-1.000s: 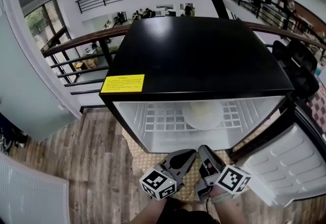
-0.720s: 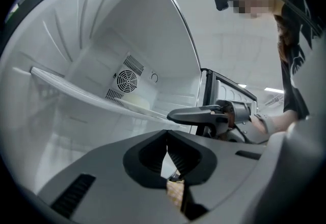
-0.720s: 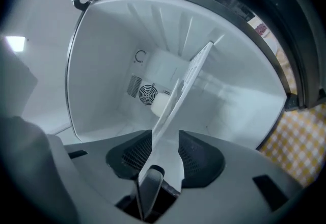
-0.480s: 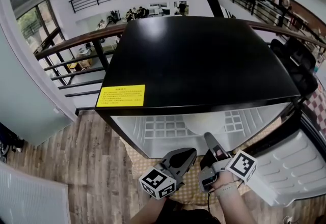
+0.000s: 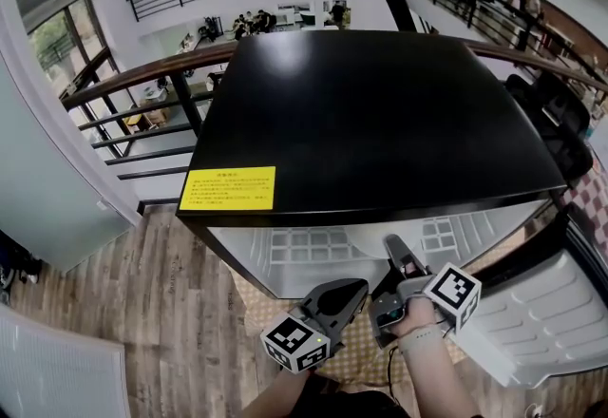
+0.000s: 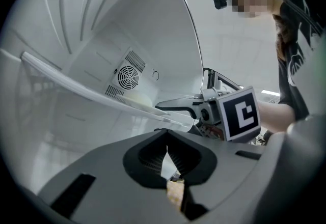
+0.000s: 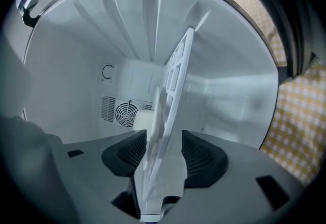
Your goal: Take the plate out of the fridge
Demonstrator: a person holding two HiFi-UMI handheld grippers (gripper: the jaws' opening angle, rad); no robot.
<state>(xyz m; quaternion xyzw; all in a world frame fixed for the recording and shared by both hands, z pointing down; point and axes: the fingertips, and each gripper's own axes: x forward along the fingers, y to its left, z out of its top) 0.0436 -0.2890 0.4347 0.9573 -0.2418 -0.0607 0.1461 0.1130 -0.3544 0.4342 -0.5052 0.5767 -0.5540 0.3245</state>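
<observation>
**Right claw opened at the shelf edge; plate not yet gripped**

The right claw (image 7: 164,159), clenched and held back in front of the fridge (image 5: 380,103) a second earlier, had moved up to the open front, and its jaws were opening wide. In the right gripper view they stood either side of the front edge of the wire shelf (image 7: 178,75), seen edge-on. The plate (image 7: 154,126) lay flat against one face of that shelf. Neither pad pressed on anything. The left claw (image 6: 166,159) hung just beside the right one, its jaws together on nothing, outside the fridge and below shelf level.

The plate had not moved. It rested on the shelf, well inside the fridge, in front of the rear fan grille. From the head view it was almost hidden under the black top. The door (image 5: 541,321) stood open at the right.

Judged from this, the reach was ending and the grasp was about to start, so the task was at an early stage. The open jaws appeared to span shelf and plate together. A closure there would likely pinch the wire as well, so the lower jaw probably needed to pass between plate rim and shelf.
</observation>
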